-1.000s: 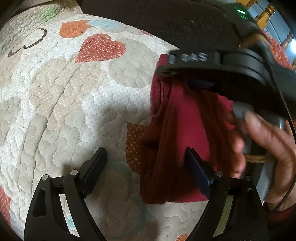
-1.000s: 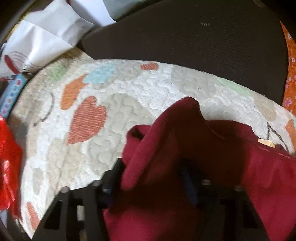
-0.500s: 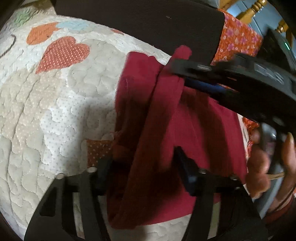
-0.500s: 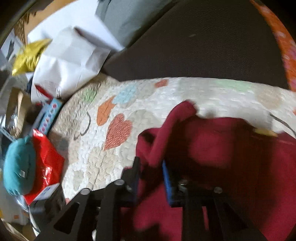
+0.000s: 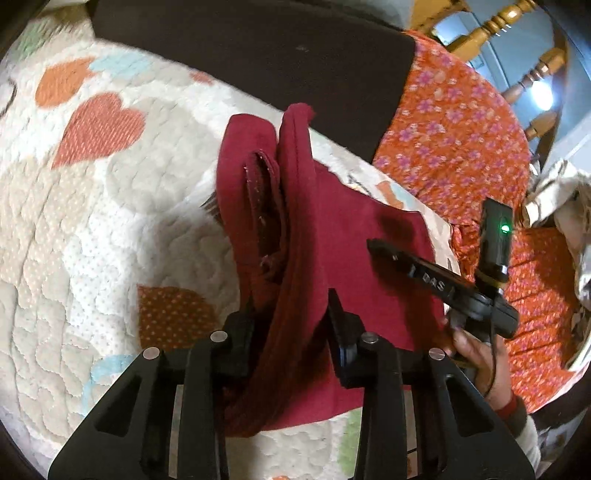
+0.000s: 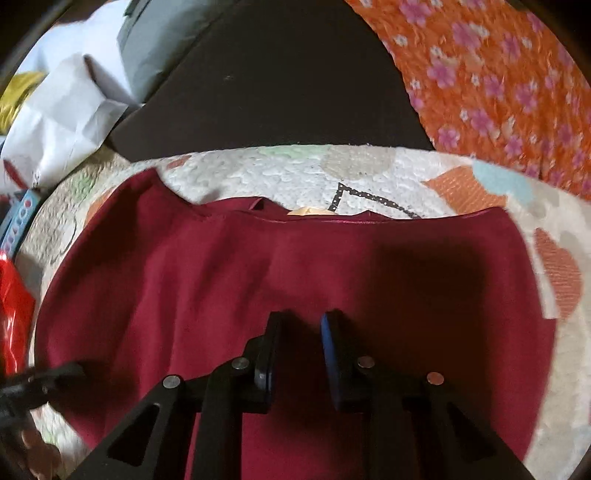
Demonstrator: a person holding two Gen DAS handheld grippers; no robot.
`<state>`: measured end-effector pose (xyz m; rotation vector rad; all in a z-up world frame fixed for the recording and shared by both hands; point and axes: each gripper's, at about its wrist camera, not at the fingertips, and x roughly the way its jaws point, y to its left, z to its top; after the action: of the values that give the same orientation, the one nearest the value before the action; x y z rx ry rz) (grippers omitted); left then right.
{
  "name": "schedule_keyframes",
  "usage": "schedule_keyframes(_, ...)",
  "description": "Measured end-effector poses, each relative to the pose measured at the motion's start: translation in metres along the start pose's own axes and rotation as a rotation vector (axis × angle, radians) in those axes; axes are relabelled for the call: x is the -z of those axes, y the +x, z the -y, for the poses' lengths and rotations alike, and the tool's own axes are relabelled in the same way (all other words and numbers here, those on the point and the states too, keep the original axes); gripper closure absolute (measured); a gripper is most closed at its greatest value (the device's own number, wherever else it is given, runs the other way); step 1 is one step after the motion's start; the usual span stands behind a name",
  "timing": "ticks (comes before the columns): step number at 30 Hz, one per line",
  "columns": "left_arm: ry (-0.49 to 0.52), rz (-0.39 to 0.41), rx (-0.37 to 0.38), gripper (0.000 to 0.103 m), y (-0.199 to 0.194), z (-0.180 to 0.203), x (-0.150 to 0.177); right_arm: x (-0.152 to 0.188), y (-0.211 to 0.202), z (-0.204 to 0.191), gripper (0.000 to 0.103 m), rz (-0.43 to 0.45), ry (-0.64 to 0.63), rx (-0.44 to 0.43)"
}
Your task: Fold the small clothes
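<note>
A dark red garment lies on a heart-patterned quilt. My left gripper has its jaws closing around a bunched fold along the garment's left side. The cloth fills the gap between the pads and rises off the quilt. In the right wrist view the garment lies spread flat, with a tan label at its far hem. My right gripper hovers above it, jaws closing to a narrow gap with nothing between them. In the left wrist view the right gripper casts a shadow on the cloth, and a hand holds it.
A dark brown cushion borders the quilt's far side. Orange floral fabric lies to the right, with wooden chair spindles behind it. White paper bags, a red packet and a blue box crowd the left edge.
The left jaws closed around the garment's fold and lifted it. The right gripper let go of the raised fold and moved away to the right; the cloth under it now lies flat.
</note>
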<state>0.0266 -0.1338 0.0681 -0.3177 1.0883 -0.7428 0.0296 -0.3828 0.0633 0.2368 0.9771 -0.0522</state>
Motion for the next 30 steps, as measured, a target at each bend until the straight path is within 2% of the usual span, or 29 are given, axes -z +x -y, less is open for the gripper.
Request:
schedule_keyframes(3,0.017,-0.001,-0.011,0.073,0.001,0.013,-0.002,0.028,-0.028,-0.013,0.082,0.019,-0.067,-0.017)
schedule_keyframes(5,0.036,0.000,-0.023,0.074,0.006,0.025,-0.004,0.054,-0.022,-0.010,0.082,-0.026,-0.069,-0.027)
schedule_keyframes(6,0.040,-0.002,-0.030,0.074,0.008,0.029,-0.003,0.064,-0.018,-0.007,0.082,0.009,-0.066,-0.038)
schedule_keyframes(7,0.041,-0.002,-0.035,0.075,0.009,0.034,-0.003,0.068,-0.021,-0.002,0.082,0.046,-0.061,-0.056)
schedule_keyframes(9,0.049,0.006,-0.032,0.076,0.009,0.049,-0.002,0.064,-0.030,0.015,0.082,0.028,0.029,-0.145)
schedule_keyframes(11,0.083,0.017,-0.026,0.076,0.008,0.066,0.000,0.061,-0.047,0.036,0.071,0.052,0.137,-0.243)
schedule_keyframes(12,0.094,0.019,-0.020,0.077,0.008,0.074,0.000,0.060,-0.057,0.048,0.051,0.086,0.196,-0.303)
schedule_keyframes(13,0.099,0.020,-0.010,0.077,0.010,0.084,0.000,0.061,-0.065,0.062,0.038,0.109,0.270,-0.364)
schedule_keyframes(17,0.154,0.023,0.067,0.078,0.016,0.141,0.008,0.068,-0.084,0.117,0.038,0.158,0.515,-0.566)
schedule_keyframes(18,0.179,0.019,0.089,0.078,0.019,0.154,0.013,0.069,-0.090,0.125,0.036,0.182,0.553,-0.590)
schedule_keyframes(19,0.199,0.009,0.116,0.078,0.025,0.168,0.018,0.073,-0.094,0.138,0.029,0.211,0.596,-0.617)
schedule_keyframes(22,0.208,-0.070,0.137,0.078,0.059,0.182,0.034,0.084,-0.087,0.161,0.023,0.235,0.696,-0.649)
schedule_keyframes(25,0.181,-0.197,0.127,0.078,0.099,0.169,0.048,0.099,-0.064,0.180,0.023,0.187,0.807,-0.687)
schedule_keyframes(26,0.171,-0.210,0.155,0.078,0.097,0.166,0.048,0.103,-0.057,0.182,0.023,0.161,0.827,-0.693)
schedule_keyframes(28,0.207,-0.210,0.190,0.073,0.082,0.172,0.042,0.105,-0.059,0.174,0.023,0.160,0.766,-0.690)
schedule_keyframes(30,0.278,-0.180,0.227,0.058,0.054,0.180,0.033,0.099,-0.063,0.166,0.023,0.154,0.681,-0.646)
